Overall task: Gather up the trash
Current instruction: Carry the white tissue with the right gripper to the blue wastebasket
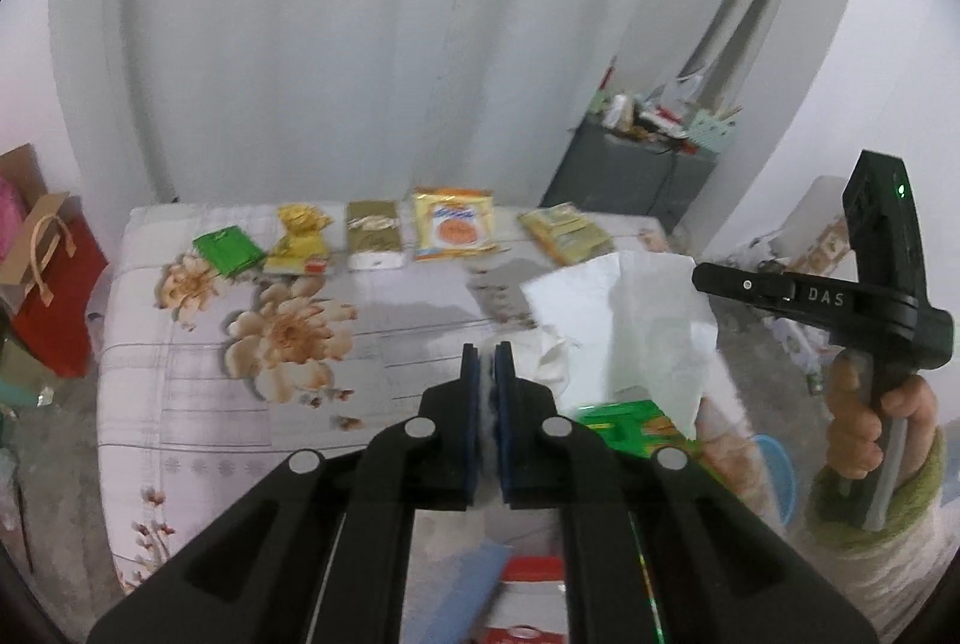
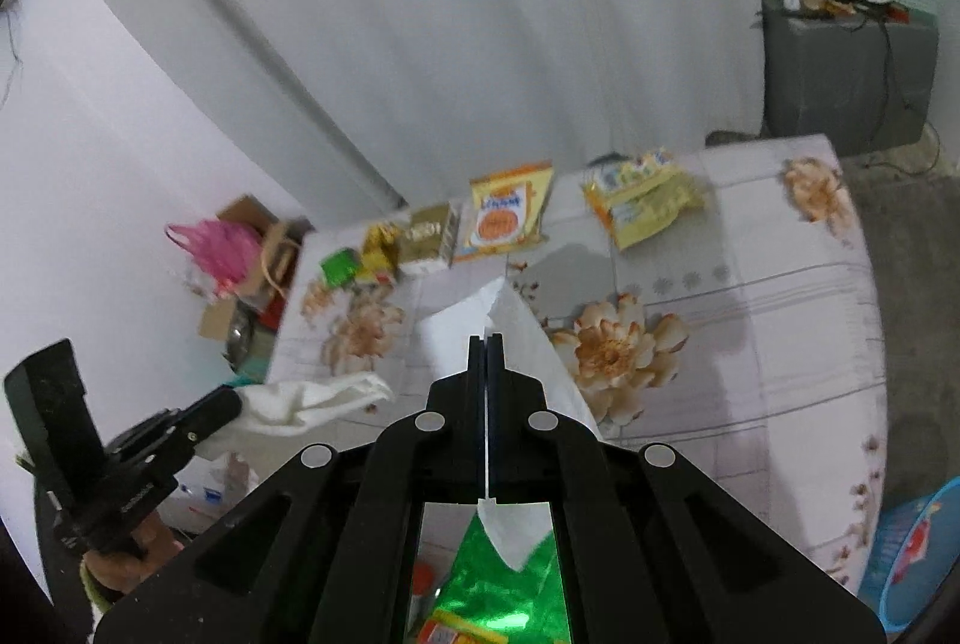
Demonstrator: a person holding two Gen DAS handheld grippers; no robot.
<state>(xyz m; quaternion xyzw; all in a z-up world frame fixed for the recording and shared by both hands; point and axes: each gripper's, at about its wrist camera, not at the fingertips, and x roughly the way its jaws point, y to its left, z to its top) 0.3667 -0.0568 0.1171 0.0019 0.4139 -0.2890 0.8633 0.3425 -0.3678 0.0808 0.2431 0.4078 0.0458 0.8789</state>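
Both grippers hang above a table [image 1: 180, 404] covered in a pale cloth printed with orange flowers. In the left wrist view the left gripper [image 1: 487, 353] sits at 6 o'clock, its jaws pressed together on a crumpled white tissue [image 1: 555, 362] that bunches out toward 3 o'clock from the fingertips. At 3 o'clock in the same view the right gripper [image 1: 699, 275] reaches in from the side, carried by a hand [image 1: 864, 434] in a green-cuffed sleeve, and its closed jaws pinch the edge of a flat white paper sheet [image 1: 636, 320] lifted off the cloth. The right wrist view confirms this: the right gripper [image 2: 486, 341] is closed with the paper sheet [image 2: 522, 326] caught between its fingers, while the left gripper [image 2: 231, 401] at 8 o'clock clamps the tissue [image 2: 312, 401]. Along the table's far edge, near 12 o'clock, lie 5 pieces of trash in a row: a green wrapper [image 1: 229, 251], a yellow wrapper [image 1: 298, 239], an olive packet [image 1: 373, 236], an orange-and-yellow snack bag [image 1: 454, 222] and a pale yellow packet [image 1: 564, 231]. A shiny green packet [image 2: 498, 584] lies below the right gripper at 6 o'clock, and a blue basket [image 2: 906, 560] stands beside the table at 4 o'clock.
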